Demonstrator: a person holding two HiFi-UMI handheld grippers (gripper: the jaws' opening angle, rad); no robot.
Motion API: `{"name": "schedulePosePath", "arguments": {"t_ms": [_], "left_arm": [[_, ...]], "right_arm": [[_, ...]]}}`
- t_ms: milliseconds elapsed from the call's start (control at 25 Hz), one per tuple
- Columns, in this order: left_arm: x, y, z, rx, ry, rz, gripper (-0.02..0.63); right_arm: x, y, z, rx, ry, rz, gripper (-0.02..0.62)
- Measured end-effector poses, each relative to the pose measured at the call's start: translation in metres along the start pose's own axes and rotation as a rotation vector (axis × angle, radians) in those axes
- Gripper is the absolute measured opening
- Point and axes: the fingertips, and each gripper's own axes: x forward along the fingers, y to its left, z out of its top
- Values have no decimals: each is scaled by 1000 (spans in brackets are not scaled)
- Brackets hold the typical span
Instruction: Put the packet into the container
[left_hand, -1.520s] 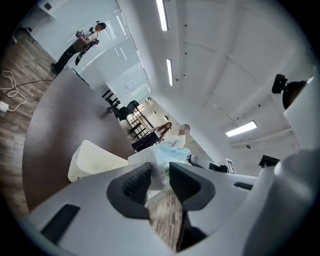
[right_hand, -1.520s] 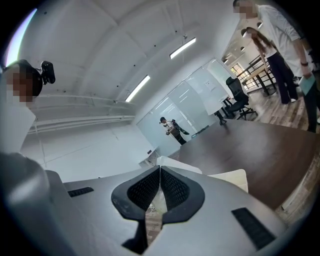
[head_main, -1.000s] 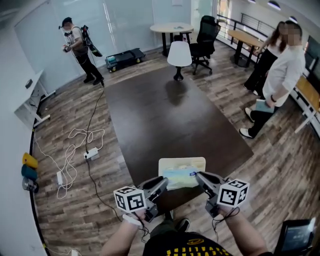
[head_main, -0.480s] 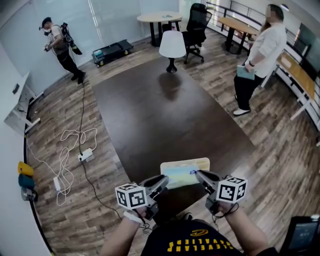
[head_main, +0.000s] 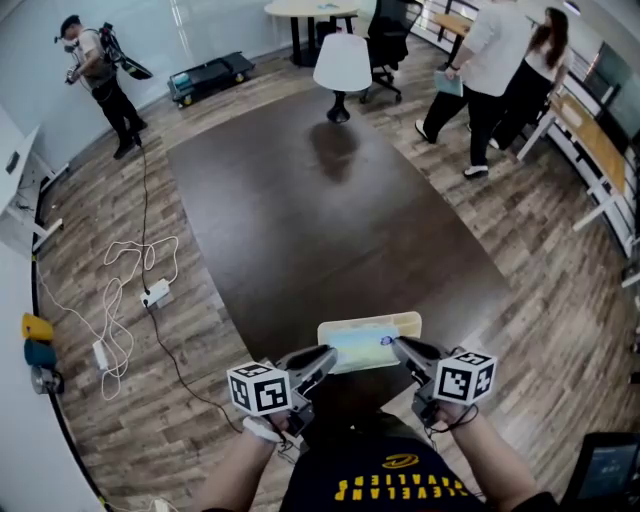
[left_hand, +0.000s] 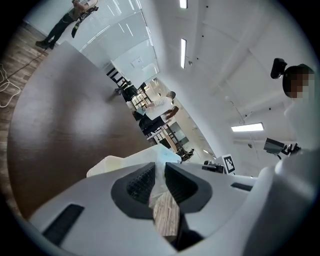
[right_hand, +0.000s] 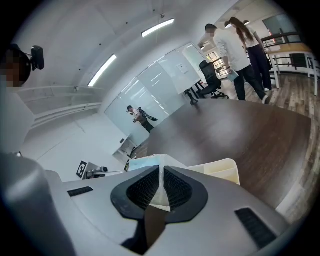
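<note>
A flat, pale blue plastic packet (head_main: 362, 348) is held stretched between two tools, directly over a cream-coloured, rectangular plastic container (head_main: 405, 320). The container is set at the near edge of the dark brown wooden worktop (head_main: 330, 220), presumably so that it can be reached without leaning.

The left tool (head_main: 325, 357) is clenched on the packet's left end. Its jaws have just been closing further, and the thin film is seen pinched between the ribbed pads in the left gripper view. The right tool (head_main: 398, 346) is clamped tight on the opposite end, with the packet's edge sandwiched between its pads.

The two-ended hold is judged to be chosen because the packet is limp. Pulled taut from both sides, it is kept flat and its length is lined up with the long opening below. Both tools are angled inward and slightly downward, which suits a lowering move.

The packet is not yet inside. Whether its underside touches the rim cannot be told. It is judged that it must be lowered further before both grips are released, and that a sagging middle could catch on the near wall.
</note>
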Motion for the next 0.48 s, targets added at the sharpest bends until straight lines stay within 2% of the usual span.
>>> {"name": "schedulePosePath", "arguments": {"t_ms": [480], "left_arm": [[15,26,-7,-24,30,85,66]], "right_arm": [[19,-26,-11,21,81,-4,18]]}}
